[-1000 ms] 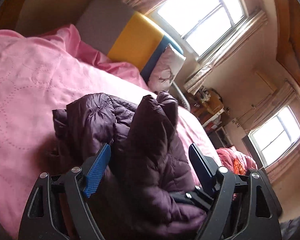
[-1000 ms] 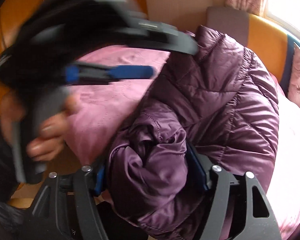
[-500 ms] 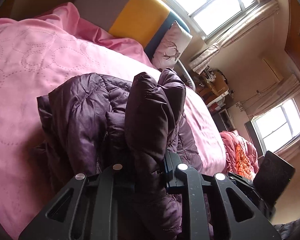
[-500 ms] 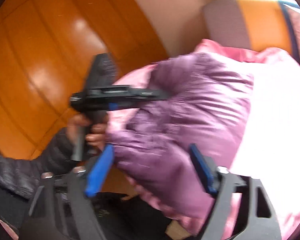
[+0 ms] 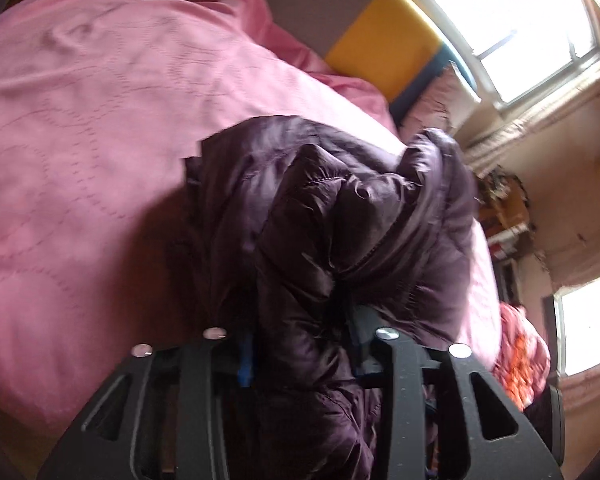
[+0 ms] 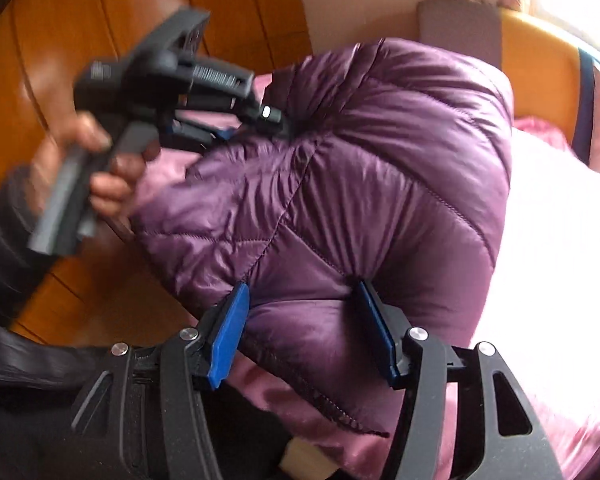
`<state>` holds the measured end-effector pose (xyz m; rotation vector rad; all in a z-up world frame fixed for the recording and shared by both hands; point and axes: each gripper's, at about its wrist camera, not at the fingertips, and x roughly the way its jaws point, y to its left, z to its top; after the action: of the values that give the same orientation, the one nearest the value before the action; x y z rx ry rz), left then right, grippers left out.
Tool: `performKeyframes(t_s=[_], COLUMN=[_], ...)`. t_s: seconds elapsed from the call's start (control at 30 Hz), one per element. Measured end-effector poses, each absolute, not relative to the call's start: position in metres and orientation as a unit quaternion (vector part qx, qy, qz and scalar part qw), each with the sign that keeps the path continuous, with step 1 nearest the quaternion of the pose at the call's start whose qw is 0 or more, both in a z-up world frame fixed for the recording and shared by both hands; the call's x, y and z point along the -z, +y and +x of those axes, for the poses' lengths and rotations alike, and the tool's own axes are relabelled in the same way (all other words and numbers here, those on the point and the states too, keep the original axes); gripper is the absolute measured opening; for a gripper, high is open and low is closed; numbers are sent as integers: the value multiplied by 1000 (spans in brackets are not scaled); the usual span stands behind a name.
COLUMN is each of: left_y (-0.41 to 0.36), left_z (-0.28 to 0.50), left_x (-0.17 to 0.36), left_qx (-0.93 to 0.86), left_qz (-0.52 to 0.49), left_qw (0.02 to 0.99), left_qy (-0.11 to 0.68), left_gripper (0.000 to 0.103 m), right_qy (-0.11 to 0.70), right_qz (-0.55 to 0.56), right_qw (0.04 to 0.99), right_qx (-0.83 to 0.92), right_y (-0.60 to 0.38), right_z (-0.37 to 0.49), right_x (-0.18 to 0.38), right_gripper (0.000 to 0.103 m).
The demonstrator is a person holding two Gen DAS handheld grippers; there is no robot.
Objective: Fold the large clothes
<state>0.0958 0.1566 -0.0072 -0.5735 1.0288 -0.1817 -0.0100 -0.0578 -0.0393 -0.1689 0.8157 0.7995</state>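
Observation:
A purple quilted puffer jacket (image 5: 340, 216) lies bunched on the pink bedspread (image 5: 80, 140). My left gripper (image 5: 300, 344) is shut on a thick fold of the jacket, its pads buried in the fabric. In the right wrist view the jacket (image 6: 360, 184) fills the middle. My right gripper (image 6: 300, 320) has its blue pads (image 6: 226, 336) pressed on either side of a padded fold near the jacket's edge. The left gripper (image 6: 256, 120) shows there at upper left, held by a hand and biting the jacket's far side.
A grey, yellow and blue headboard cushion (image 5: 380, 40) and a pillow (image 5: 440, 100) stand at the bed's head under a bright window (image 5: 520, 28). Orange wooden panels (image 6: 100, 20) stand beside the bed. Cluttered shelves (image 5: 504, 224) and an orange-patterned quilt (image 5: 520, 352) lie beyond the bed.
My left gripper went from open around the jacket to shut on a fold. My right gripper opened, then closed on another fold nearer the jacket's edge.

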Motion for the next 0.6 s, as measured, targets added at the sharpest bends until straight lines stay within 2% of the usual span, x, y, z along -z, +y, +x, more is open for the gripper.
performKeyframes(t_s=[0.2,0.27,0.43,0.6], left_y=[157,155,147,148], left_z=[74,67,58,59], left_x=[7,0,-8,-7], left_qx=[43,36,30,20], left_qz=[-262,-248,-209,-206], left_qw=[846,857,876,879], left_qy=[462,450,434,429], left_gripper=[48,48,48,60], right_qy=[383,403,427,401], right_qz=[-121,-89,20,67], right_qw=[834,810,790,832], right_qx=[-378,-416,-440,-378], right_y=[-59,-74,-131,-157], right_z=[1,13,61,118], right_x=[50,40,0,-34], right_gripper=[59,65,65,66])
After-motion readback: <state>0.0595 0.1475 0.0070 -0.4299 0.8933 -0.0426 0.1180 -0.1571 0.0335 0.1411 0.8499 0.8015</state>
